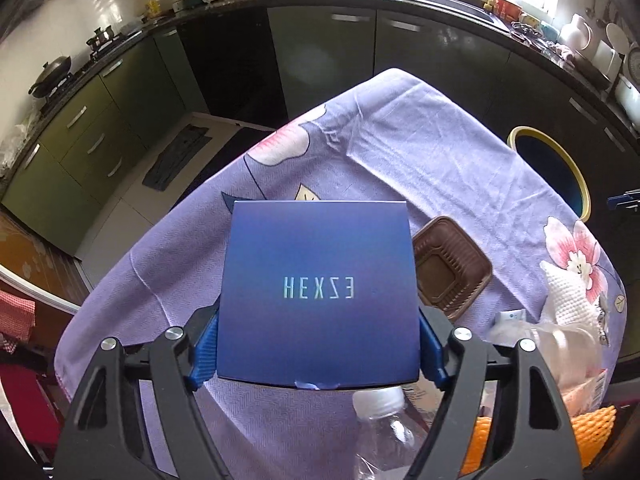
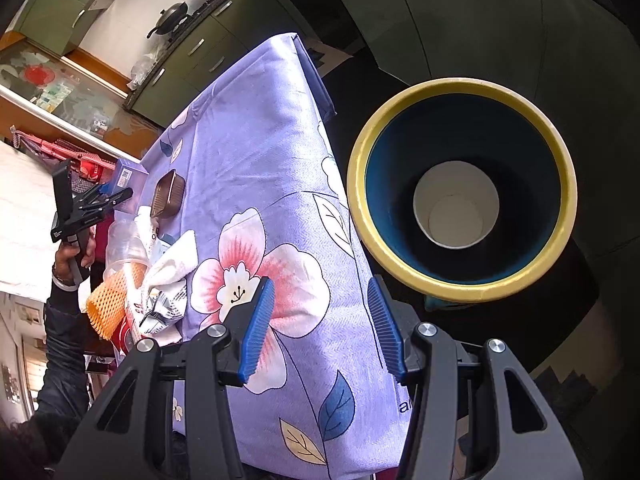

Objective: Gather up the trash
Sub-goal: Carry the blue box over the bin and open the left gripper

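A dark blue box with pale lettering sits between the blue pads of my left gripper, which is shut on its two sides. From the right wrist view the left gripper holds the box a little above the table's far end. My right gripper stands open with nothing between its fingers, over the table's edge beside the yellow-rimmed blue bin. A white paper cup lies at the bin's bottom. The bin stands off the table's right side.
On the purple floral tablecloth lie a brown plastic tray, a clear bottle, an orange foam net, a white cloth and a crumpled wrapper. Dark kitchen cabinets run behind the table.
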